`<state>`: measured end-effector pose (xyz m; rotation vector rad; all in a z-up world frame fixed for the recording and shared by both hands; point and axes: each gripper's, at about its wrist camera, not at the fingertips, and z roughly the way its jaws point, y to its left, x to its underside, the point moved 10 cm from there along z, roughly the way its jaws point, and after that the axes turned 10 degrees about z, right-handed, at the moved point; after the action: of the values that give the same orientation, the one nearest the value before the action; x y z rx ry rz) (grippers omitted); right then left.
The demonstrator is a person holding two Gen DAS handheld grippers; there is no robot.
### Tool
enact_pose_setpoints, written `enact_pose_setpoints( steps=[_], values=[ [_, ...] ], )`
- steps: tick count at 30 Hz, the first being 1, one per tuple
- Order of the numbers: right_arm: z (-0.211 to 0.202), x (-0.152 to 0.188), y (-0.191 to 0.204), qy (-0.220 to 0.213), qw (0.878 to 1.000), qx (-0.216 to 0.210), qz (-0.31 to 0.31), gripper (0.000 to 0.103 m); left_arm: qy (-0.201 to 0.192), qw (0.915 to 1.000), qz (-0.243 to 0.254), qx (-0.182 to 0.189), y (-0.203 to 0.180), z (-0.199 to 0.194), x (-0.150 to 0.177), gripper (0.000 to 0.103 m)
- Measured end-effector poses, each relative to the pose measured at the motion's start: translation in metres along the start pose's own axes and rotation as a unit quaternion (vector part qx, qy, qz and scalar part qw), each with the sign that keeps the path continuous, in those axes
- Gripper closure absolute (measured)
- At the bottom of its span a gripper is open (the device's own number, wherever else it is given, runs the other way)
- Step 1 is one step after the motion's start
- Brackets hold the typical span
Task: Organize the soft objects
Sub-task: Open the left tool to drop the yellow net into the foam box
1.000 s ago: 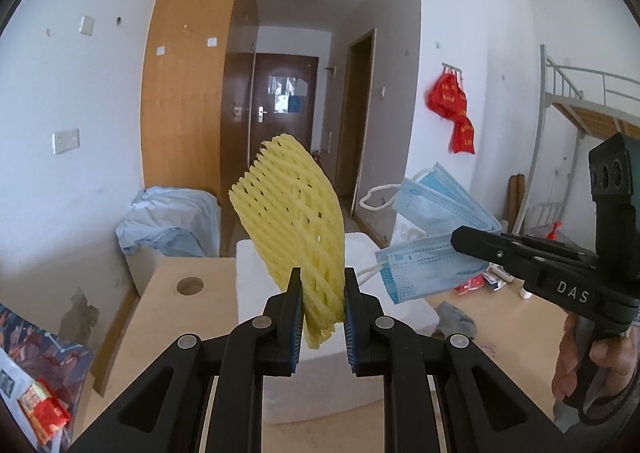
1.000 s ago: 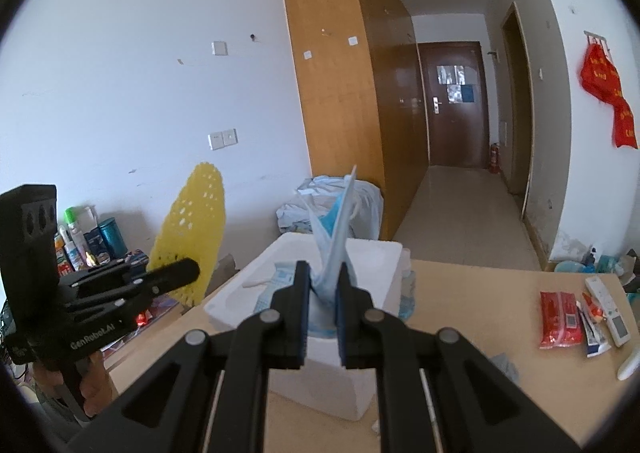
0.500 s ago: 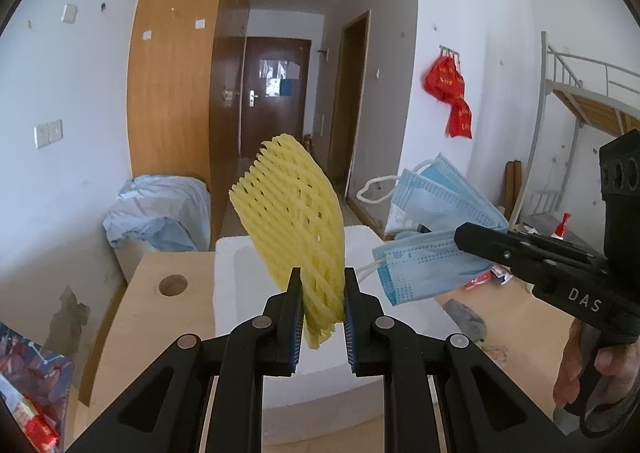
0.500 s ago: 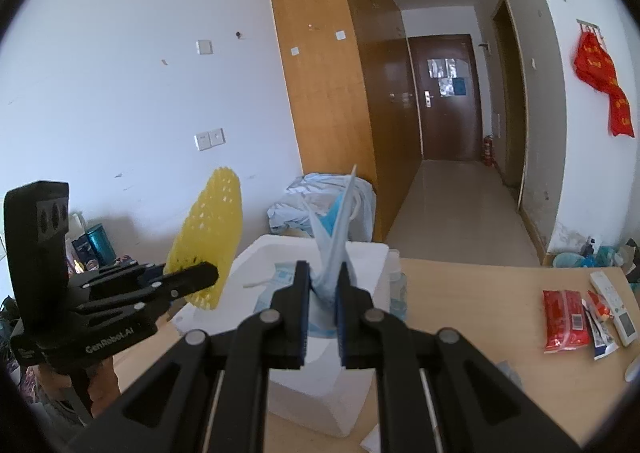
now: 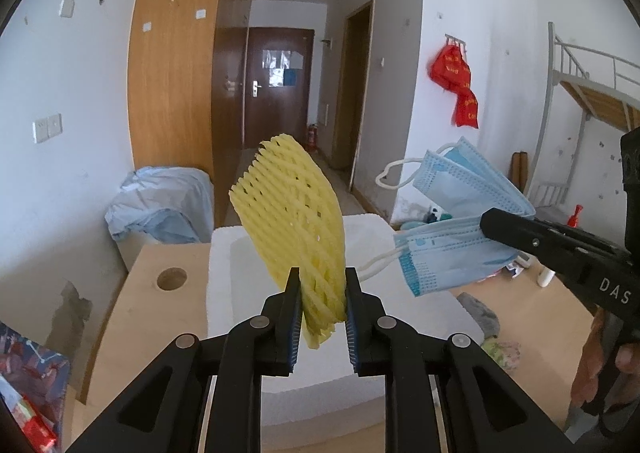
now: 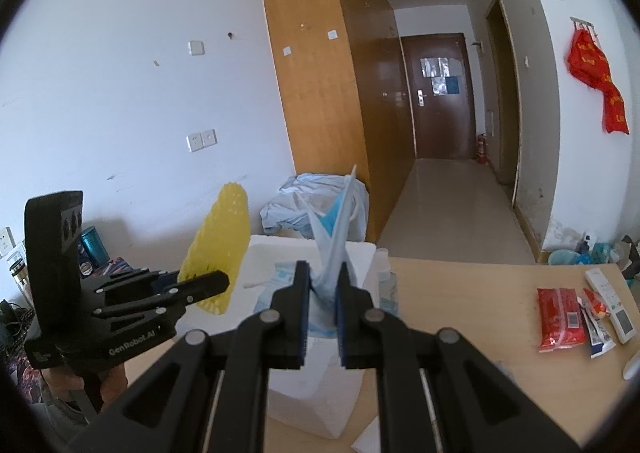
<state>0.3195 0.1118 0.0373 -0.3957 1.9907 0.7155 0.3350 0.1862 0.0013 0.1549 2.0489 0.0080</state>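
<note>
**Both tongs raised over the foam box, each with a soft item**

On the left side of the right wrist view, the left gripper [image 6: 208, 285] shows its side plate lettered "GenRobot.AI". Its jaws have just been opening a little, yet the yellow foam net [image 5: 294, 221] sits between them: in the left wrist view the net's lower end lies in the narrow gap, its right edge against the right pad, with a sliver of space at the left pad. The net stands upright and leans left, above the white foam box [image 5: 224, 293] that lies directly ahead of and below the fingertips. Left of the box, the wooden table [image 5: 160, 317] shows a round hole.

To the right of the left tongs, the right gripper [image 5: 486, 221] reaches in from the side, its body marked "DAS". Its jaws are pressed together on the blue face masks [image 5: 456, 229], which fan out to the left of its tip, ear loops dangling, near the net but apart from it. From its own camera the masks rise as a thin edge between the pads, over the box, where more masks [image 6: 280, 281] lie inside.

Far right of the right tongs, on the table, lie a red packet [image 6: 560, 317], some tubes and a white remote [image 6: 610, 305]; their print is too small to read. Red hangings [image 6: 596, 77] with gold characters hang on the wall, illegible.
</note>
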Motion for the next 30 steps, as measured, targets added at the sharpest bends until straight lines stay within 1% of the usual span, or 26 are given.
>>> enact_pose_setpoints(
  steps=[1,2,3,4,5,6,8,10,12,15,20,24,30],
  values=[
    [0.0,0.0,0.0,0.0,1.0,0.0,0.001,0.089,-0.001,1.0,0.0,-0.002,0.0,0.0,0.0,0.074],
    [0.0,-0.001,0.0,0.0,1.0,0.0,0.001,0.089,-0.001,1.0,-0.001,-0.008,0.001,-0.001,-0.001,0.063],
    [0.0,-0.001,-0.001,-0.001,1.0,0.001,0.001,0.089,-0.002,0.9999,-0.002,-0.013,0.001,-0.003,0.0,0.049],
    [0.0,-0.001,0.0,-0.001,1.0,0.001,0.001,0.089,-0.005,0.9999,-0.003,-0.015,0.0,-0.005,0.0,0.043],
    [0.0,-0.001,0.0,-0.002,1.0,0.001,0.001,0.089,-0.01,0.9998,-0.004,-0.019,0.0,-0.007,-0.001,0.033],
    [0.0,-0.002,0.0,-0.002,1.0,0.001,0.0,0.089,-0.014,0.9996,-0.005,-0.023,0.002,-0.009,-0.001,0.029],
    [0.0,-0.002,0.0,-0.002,1.0,0.002,-0.001,0.089,-0.022,0.9991,-0.005,-0.037,0.006,-0.014,-0.002,0.029],
    [-0.001,-0.002,-0.001,-0.004,1.0,0.002,-0.001,0.089,-0.024,0.999,-0.002,-0.039,0.008,-0.017,-0.002,0.024],
    [-0.001,-0.001,-0.001,-0.004,1.0,0.002,-0.001,0.089,-0.025,0.9988,-0.003,-0.041,0.009,-0.018,0.0,0.011],
    [-0.002,-0.001,-0.001,-0.004,1.0,0.002,-0.002,0.089,-0.037,0.9983,-0.008,-0.044,0.012,-0.024,0.0,0.002],
    [-0.001,-0.001,0.001,-0.001,1.0,0.001,-0.004,0.089,-0.046,0.9972,-0.011,-0.058,0.015,-0.032,-0.002,0.002],
    [0.002,0.0,0.006,0.004,1.0,-0.005,-0.007,0.089,-0.041,0.997,-0.008,-0.065,0.015,-0.034,0.0,0.002],
    [0.01,0.001,0.012,0.013,1.0,-0.009,-0.012,0.089,-0.048,0.9946,-0.03,-0.087,0.034,-0.047,0.005,0.002]
  ],
)
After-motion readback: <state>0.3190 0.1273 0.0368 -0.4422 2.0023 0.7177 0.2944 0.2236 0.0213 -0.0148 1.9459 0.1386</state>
